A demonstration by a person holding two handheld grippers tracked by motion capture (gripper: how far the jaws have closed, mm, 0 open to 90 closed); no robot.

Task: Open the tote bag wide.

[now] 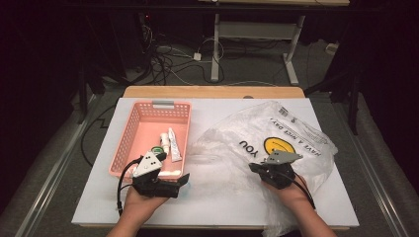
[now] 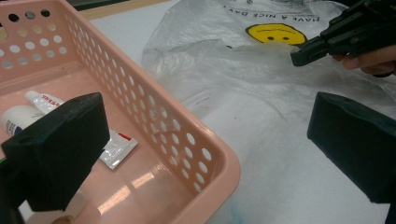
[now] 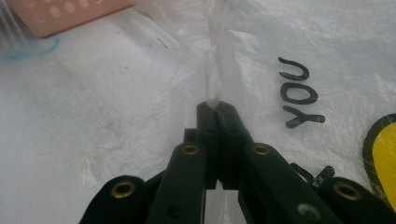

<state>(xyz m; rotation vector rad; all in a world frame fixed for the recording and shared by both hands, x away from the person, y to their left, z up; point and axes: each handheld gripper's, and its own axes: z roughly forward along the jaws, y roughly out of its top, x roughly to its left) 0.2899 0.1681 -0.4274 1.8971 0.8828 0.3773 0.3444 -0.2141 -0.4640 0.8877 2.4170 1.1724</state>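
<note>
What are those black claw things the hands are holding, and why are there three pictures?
They are grabbing tools, one in each of a person's hands. One picture looks down from above; the other two come from small cameras riding on the tools. On the white table sits a pink basket holding a tube and a small bottle. Beside it lies a crinkly plastic bag with a yellow smiley face. The right gripper has its jaws pinched shut on a fold of the bag. The left gripper has its jaws wide open by the basket's corner, holding nothing.
</note>
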